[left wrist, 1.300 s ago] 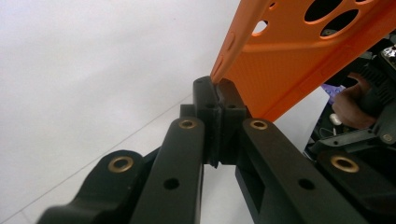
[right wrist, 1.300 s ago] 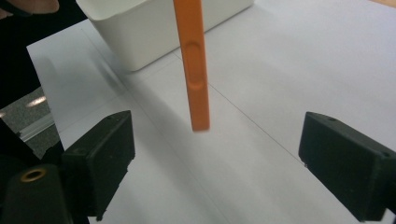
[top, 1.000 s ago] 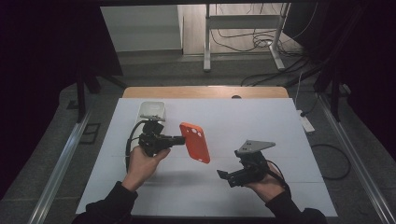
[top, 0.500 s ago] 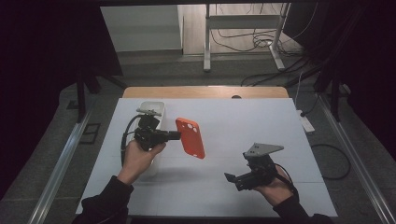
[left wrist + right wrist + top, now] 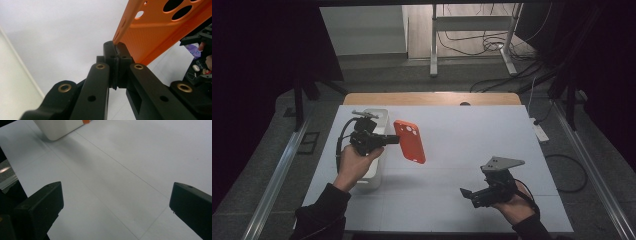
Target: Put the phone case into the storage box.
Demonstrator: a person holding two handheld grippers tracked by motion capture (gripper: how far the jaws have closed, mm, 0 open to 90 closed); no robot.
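Note:
An orange phone case point(image 5: 410, 141) with round camera holes hangs in the air over the left half of the white table point(image 5: 472, 135). My left gripper point(image 5: 393, 140) is shut on its left edge; in the left gripper view the jaws pinch the rim of the orange phone case point(image 5: 160, 32) at my left gripper point(image 5: 116, 47). My right gripper point(image 5: 467, 194) is held low near the front right of the table, open, with nothing between its jaws; the right gripper view looks across bare table past my right gripper point(image 5: 116, 202).
A white rounded box point(image 5: 374, 150) stands at the left of the table under my left hand; the same white box point(image 5: 58, 127) lies far ahead in the right gripper view. A white power strip point(image 5: 540, 131) rests off the table's right edge.
My left gripper has carried the orange case further left and slightly up. My right gripper has drawn back toward the front right of the table.

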